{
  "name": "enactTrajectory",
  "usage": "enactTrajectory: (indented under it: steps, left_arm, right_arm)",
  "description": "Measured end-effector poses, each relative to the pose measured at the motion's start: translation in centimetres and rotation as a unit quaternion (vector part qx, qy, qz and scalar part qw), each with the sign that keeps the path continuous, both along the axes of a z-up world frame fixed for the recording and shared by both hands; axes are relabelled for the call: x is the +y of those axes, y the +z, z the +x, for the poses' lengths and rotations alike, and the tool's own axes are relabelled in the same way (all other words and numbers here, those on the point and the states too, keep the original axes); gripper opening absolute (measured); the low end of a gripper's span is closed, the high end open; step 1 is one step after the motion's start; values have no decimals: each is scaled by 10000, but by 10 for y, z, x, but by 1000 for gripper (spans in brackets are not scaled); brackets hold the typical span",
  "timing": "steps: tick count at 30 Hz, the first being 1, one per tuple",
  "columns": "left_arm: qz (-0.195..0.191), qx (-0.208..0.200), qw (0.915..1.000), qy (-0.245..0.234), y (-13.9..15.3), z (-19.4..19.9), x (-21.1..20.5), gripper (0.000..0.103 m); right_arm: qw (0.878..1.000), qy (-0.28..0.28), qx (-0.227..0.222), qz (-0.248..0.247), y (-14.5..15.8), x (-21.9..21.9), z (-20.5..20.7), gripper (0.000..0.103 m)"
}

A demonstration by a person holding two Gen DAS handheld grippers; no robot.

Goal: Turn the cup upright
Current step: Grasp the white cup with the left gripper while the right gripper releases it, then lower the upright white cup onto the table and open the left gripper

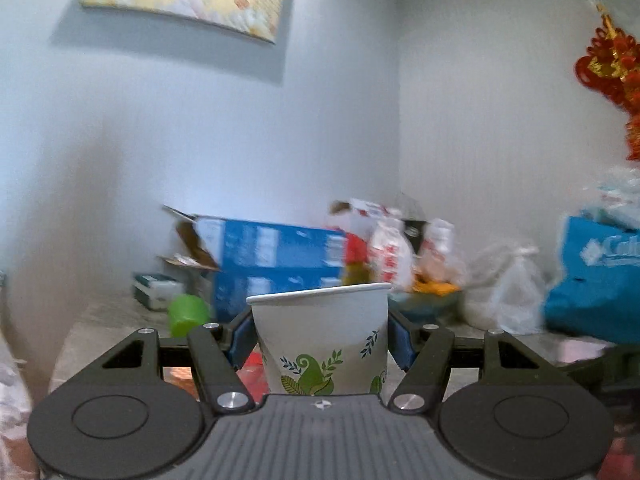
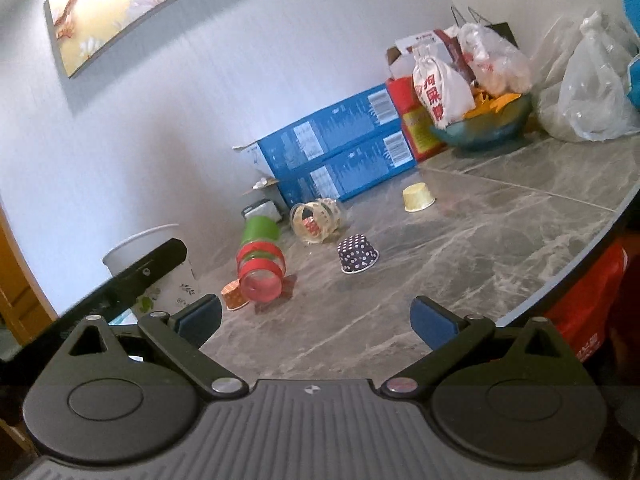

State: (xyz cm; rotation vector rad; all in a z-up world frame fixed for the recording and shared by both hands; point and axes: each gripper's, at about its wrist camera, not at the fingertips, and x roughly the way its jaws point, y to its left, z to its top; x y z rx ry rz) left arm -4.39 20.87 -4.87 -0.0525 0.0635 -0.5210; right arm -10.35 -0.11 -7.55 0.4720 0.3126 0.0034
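Note:
My left gripper [image 1: 320,340] is shut on a white paper cup [image 1: 324,336] with green leaf prints. The cup stands rim up between the blue pads [image 1: 242,340], held above the table. In the right wrist view the same cup [image 2: 176,280] shows at far left, partly hidden by the left gripper's black body. My right gripper [image 2: 316,320] is open and empty, low over the grey marble table [image 2: 460,248].
On the table lie a red-banded glass [image 2: 262,276], a green cup [image 2: 260,230], a clear glass [image 2: 318,220], a dotted purple cup [image 2: 357,253], a yellow cup [image 2: 418,197] and an orange cup [image 2: 233,296]. Blue boxes [image 2: 340,148], bags and a bowl [image 2: 484,128] line the back wall.

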Motion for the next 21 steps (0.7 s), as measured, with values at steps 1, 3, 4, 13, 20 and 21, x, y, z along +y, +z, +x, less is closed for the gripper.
enactTrajectory:
  steps: [1, 3, 4, 13, 20, 21]
  left_arm:
    - [35, -135, 9998, 170, -6, -2, -4, 69]
    - [161, -397, 9980, 460, -16, -6, -14, 69]
    - [190, -482, 9970, 577, -20, -7, -16, 69]
    - [360, -699, 9928, 903, -60, -13, -31, 69]
    - [419, -708, 9919, 968, -76, -13, -39, 68]
    - [427, -708, 9918, 975, -78, -12, -39, 67]
  right_arm:
    - [10000, -31, -37, -10, -2, 0, -1, 102]
    - [9998, -109, -143, -41, -7, 0, -6, 102]
    - [9997, -148, -169, -20, -10, 0, -7, 102]
    - [9991, -172, -264, 300, -32, 2, -21, 102]
    - [9985, -219, -189, 464, -48, 0, -30, 102]
    - [9984, -225, -168, 493, -51, -1, -30, 102]
